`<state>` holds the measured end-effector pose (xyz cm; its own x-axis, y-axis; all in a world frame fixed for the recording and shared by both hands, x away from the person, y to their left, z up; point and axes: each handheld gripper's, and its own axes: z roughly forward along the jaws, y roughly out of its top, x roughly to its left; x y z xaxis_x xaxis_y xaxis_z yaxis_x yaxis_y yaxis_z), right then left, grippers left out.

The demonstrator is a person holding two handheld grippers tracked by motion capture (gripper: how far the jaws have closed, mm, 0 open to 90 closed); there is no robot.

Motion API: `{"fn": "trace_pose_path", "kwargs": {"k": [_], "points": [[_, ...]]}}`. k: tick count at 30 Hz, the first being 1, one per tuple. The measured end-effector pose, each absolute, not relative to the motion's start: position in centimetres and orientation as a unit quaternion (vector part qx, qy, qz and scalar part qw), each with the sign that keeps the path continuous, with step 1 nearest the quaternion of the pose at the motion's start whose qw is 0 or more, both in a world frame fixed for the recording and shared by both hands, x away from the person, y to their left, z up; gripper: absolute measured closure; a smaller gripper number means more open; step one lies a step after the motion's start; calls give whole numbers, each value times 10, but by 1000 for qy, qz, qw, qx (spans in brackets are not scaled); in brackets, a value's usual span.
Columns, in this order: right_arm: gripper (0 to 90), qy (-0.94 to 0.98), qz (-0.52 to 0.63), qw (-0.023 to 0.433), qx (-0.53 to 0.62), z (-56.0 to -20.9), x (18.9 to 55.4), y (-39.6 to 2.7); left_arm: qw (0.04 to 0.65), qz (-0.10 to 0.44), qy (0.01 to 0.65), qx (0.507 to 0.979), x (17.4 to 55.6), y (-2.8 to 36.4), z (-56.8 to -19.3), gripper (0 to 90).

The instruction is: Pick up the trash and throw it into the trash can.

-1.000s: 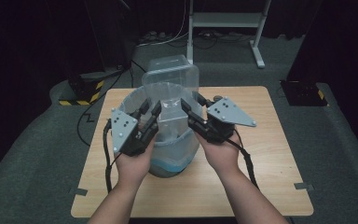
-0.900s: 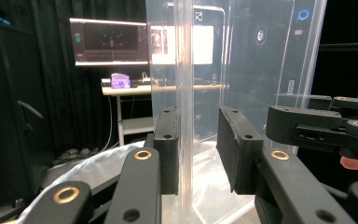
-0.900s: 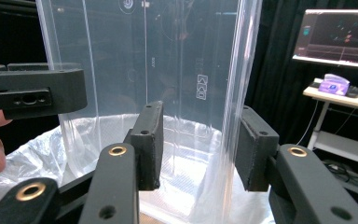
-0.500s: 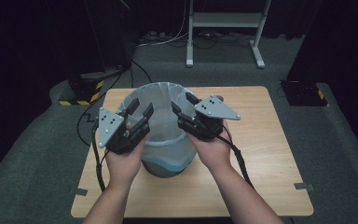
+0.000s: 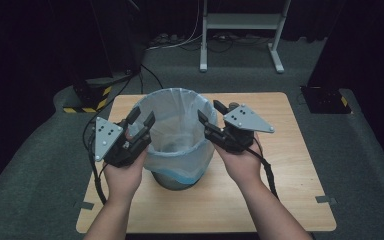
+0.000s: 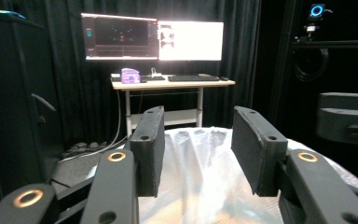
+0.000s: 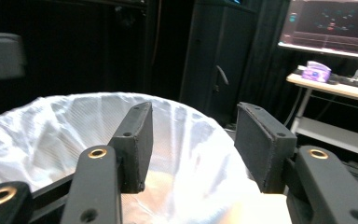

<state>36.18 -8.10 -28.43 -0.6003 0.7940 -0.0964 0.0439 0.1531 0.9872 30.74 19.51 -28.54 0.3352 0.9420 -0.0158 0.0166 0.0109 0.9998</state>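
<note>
A grey bin [image 5: 180, 177] lined with a pale translucent bag [image 5: 175, 117] stands mid-table, the bag's edge folded over the rim. My left gripper [image 5: 141, 119] is at the rim's left side and my right gripper [image 5: 211, 112] at its right side. Both jaws have just been opening, the left easing back a little, and both stand open with nothing between the pads. In the left gripper view the jaws [image 6: 198, 126] frame the bag [image 6: 200, 182] beyond them. The right gripper view shows its jaws [image 7: 193, 123] above the bag's mouth [image 7: 51, 126].
The wooden table [image 5: 285, 165] has bare surface around the bin. On the dark floor behind are a white stand frame [image 5: 240, 35], a striped black box [image 5: 87, 97] at left and a black box [image 5: 325, 100] at right. A desk with lit monitors [image 6: 151, 37] is far off.
A second ago both grippers held the bag raised over the bin. The bag now sits down around the rim, both grippers have let go, and the hands have spread apart to the sides.
</note>
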Motion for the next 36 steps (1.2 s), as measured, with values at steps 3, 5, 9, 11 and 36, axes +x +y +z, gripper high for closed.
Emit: {"fn": "trace_pose_path", "kwargs": {"k": [3,5,9,11,36], "points": [[464,681,569,338,314,-286,361,-97,568,404,420,582,306,206,-286,542],[459,679,565,343,319,-288,361,-107,561,406,422,584,306,213,-287,545],[447,674,552,360,333,-299,358,-133,544,421,439,578,300,238,-297,544],[446,674,550,361,336,-301,358,-137,540,418,445,579,300,243,-301,544],[442,757,383,290,443,-509,350,-230,382,253,564,687,320,267,-512,393]]}}
